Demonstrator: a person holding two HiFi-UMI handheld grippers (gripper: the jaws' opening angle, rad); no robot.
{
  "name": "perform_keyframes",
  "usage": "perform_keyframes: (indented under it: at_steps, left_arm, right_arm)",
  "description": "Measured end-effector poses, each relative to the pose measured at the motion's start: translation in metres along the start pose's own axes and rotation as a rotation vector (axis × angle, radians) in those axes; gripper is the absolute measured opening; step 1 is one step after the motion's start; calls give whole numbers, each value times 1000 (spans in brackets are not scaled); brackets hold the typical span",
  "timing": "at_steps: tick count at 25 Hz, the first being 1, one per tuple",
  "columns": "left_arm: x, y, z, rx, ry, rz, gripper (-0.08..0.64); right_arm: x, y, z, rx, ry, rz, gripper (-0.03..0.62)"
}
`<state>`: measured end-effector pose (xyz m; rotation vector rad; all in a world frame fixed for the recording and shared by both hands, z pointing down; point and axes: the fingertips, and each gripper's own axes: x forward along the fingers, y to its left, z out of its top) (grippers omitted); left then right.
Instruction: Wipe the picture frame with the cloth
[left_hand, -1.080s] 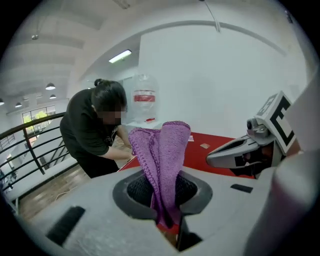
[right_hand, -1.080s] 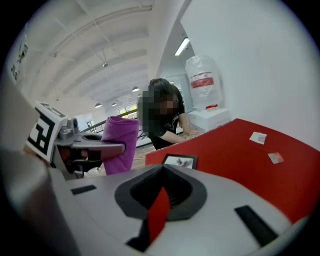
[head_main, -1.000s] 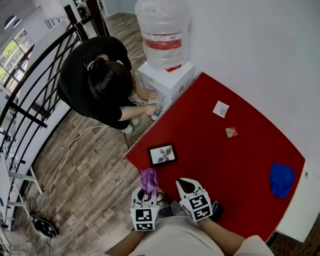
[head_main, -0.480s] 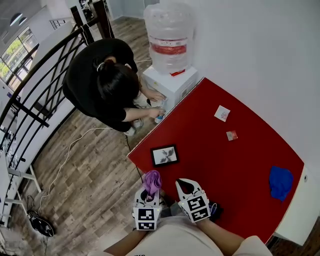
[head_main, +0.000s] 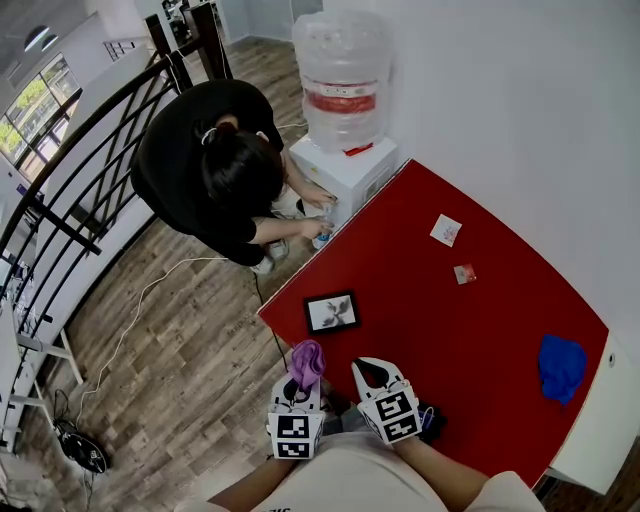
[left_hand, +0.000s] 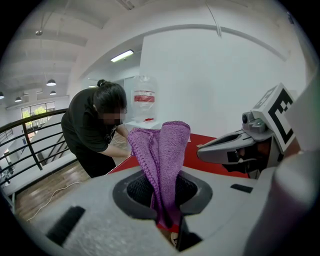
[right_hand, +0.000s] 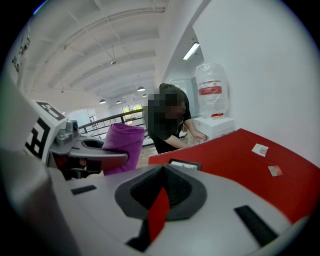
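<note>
The small black picture frame (head_main: 331, 312) lies flat near the left edge of the red table (head_main: 470, 330); in the right gripper view the picture frame (right_hand: 184, 164) shows just past the jaws. My left gripper (head_main: 300, 384) hangs at the table's near edge, shut on a purple cloth (head_main: 305, 360) that sticks up from the jaws. In the left gripper view the purple cloth (left_hand: 162, 150) is clamped between the jaws. Beside it my right gripper (head_main: 374, 372) has its jaws together and holds nothing. Both grippers are short of the frame.
A person in black (head_main: 215, 165) bends at the water dispenser (head_main: 345, 100) off the table's far left corner. A blue cloth (head_main: 560, 365) lies at the right end. Two small cards (head_main: 445, 230) (head_main: 462, 272) lie mid-table. A railing (head_main: 70, 180) runs at left.
The head view has shifted slightly, so the table and person sit a little to the right. Both grippers stay at the near edge, the left still holding the purple cloth.
</note>
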<state>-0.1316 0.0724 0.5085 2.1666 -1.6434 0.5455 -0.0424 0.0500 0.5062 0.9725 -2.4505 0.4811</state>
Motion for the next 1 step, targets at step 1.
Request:
perform_keyframes:
  at_steps: [1]
  left_arm:
    - [0,0,0,-1,1,0,61]
  right_arm:
    - [0,0,0,0,1,0,3]
